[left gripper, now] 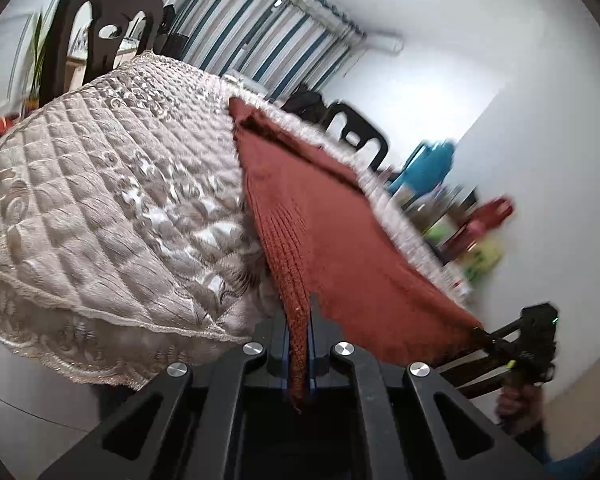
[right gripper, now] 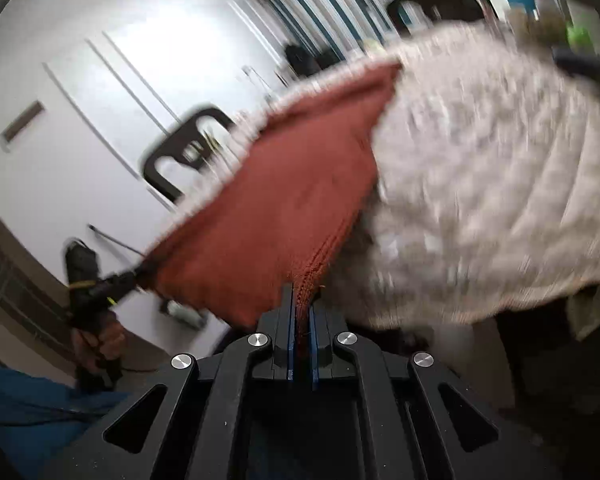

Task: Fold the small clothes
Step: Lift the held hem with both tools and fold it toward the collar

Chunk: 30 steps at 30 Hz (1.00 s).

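A rust-red knitted garment [left gripper: 324,216] stretches from the quilted table cover out past the table's near edge. My left gripper [left gripper: 299,320] is shut on one near corner of it, the ribbed hem pinched between the blue pads. The right gripper [left gripper: 486,338] shows at the lower right of the left wrist view, clamped on the other near corner. In the right wrist view the same garment [right gripper: 284,200] runs away from my right gripper [right gripper: 303,300], which is shut on its ribbed edge. The left gripper [right gripper: 138,272] holds the opposite corner there, with a hand around its handle.
A beige quilted cover [left gripper: 112,184] drapes over the table, with a lace hem hanging at the front. Dark chairs [left gripper: 100,28] stand behind the table and another chair [left gripper: 360,136] at its far side. A striped curtain [left gripper: 260,32] hangs at the back; coloured clutter [left gripper: 460,216] sits to the right.
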Available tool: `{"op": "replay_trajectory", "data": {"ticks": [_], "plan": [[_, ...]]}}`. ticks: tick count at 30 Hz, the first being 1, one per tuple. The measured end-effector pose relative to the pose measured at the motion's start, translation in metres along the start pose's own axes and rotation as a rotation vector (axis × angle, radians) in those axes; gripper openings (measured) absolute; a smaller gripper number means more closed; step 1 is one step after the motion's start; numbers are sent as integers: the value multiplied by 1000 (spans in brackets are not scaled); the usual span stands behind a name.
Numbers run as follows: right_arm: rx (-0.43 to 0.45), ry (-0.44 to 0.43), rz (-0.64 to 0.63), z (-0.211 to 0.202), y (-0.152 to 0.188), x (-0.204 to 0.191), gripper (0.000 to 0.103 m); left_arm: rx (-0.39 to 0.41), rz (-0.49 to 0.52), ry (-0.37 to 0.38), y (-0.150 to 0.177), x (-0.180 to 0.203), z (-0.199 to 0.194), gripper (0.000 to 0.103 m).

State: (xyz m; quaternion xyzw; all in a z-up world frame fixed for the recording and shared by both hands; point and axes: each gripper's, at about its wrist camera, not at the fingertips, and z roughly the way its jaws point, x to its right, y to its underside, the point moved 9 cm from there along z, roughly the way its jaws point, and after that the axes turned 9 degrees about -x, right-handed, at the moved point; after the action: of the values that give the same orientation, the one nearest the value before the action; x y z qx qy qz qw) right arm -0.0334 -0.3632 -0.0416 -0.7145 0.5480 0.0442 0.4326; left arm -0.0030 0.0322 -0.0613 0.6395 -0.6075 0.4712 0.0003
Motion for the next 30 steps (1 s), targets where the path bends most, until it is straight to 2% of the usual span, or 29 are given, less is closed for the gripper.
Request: {"op": "replay_trajectory", "data": {"ticks": [3,5,6,8,9,17,22,26,30], "plan": [[24,10,-30,-15,-5,-2,5,-11,-19,-4,6,-9,-2,8],[-30,30,-6,-5,5,8,5,-66,-61,-6,19,-21,11,7],[-86,52,15,7,15,17,5,-87,-75,-6,24,-25,16,7],[-137,73,34,20,26,27,5,-96,-87,6,28,-26,19,7],[-140,56,47,22,28,29,5,-85,-87,20,26,-25,17,7],[4,-88,2,-3,-1,3,5,49,-29,136,-16,0,-8,7],[142,-181,2,-5,-41,-8,5,108,-33,174,-54,7,-4,7],[217,-196,27,0,-79,-2,5,136,-48,173,-89,4,5,7],[245,-164,58,9,-117,10,5,144,-71,162,-121,-3,21,7]]}}
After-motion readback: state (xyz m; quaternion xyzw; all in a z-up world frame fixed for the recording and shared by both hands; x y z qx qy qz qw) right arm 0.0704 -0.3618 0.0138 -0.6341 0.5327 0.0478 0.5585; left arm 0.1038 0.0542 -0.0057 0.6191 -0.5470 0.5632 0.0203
